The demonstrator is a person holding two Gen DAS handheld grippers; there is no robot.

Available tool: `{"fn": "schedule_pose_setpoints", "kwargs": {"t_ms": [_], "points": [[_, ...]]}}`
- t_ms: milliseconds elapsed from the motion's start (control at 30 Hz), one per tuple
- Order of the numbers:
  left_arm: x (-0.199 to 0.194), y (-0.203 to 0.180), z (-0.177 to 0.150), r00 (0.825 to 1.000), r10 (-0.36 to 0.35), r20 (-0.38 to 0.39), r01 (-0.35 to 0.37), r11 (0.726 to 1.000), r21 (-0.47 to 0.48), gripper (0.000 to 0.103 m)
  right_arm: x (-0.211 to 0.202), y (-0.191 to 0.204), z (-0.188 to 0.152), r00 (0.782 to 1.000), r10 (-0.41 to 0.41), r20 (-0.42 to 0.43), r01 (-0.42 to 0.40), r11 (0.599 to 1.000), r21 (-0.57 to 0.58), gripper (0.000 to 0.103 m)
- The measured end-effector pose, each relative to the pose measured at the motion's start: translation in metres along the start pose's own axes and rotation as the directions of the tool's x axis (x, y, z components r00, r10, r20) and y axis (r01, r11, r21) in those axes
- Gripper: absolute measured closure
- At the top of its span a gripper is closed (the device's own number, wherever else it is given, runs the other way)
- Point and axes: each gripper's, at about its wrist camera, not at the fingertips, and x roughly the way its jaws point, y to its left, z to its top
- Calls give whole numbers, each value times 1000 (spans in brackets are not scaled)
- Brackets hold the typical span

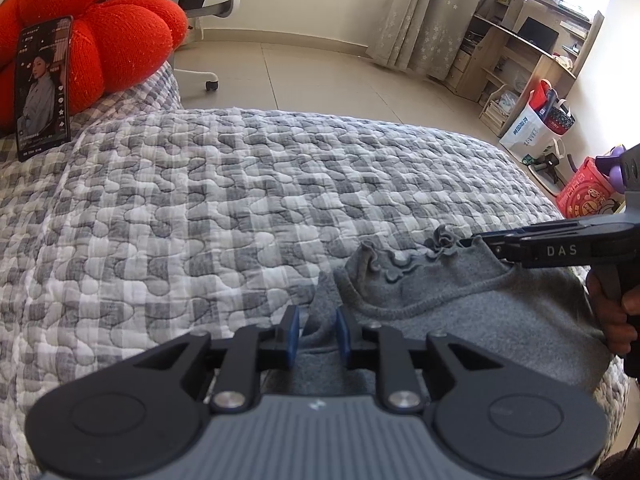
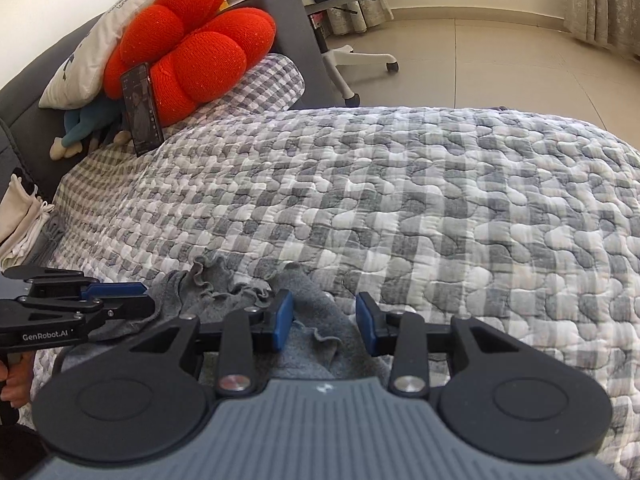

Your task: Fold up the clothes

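Here the left tool (image 1: 317,336) has its blue pads parted, a fold of the grey garment (image 1: 460,312) lying between them without being pinched. The right tool (image 2: 324,322) is spread wider, jaws either side of the ruffled edge. The garment lies bunched on the checked quilt (image 2: 400,200) of the bed, well apart from the red cushion (image 2: 192,44) and the phone (image 2: 141,108).

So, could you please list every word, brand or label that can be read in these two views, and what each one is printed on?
"DAS": on the side of the right gripper, in the left wrist view.
"GenRobot.AI": on the side of the left gripper, in the right wrist view.
Phone screen: small text, not readable.
White shopping bag: blue printing, too blurred to read.
Red box: graphics only, no legible words.
White pillow: dark print, mostly hidden.
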Motion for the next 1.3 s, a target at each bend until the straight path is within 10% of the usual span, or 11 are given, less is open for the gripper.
{"fn": "schedule_pose_setpoints", "kwargs": {"t_ms": [167,1000,1300], "points": [[1,3,-4,1000,11,3,-11,1000,-18,79,-3,4,-3,999,-38,27,39,999,-24,99],[-18,9,-15,985,172,10,-172,985,8,74,-81,-57,-48,895,-432,114,419,900,119,99],[-28,29,-9,979,204,28,-202,978,-49,74,-95,-47,-46,915,-382,131,368,922,118,89]]}}
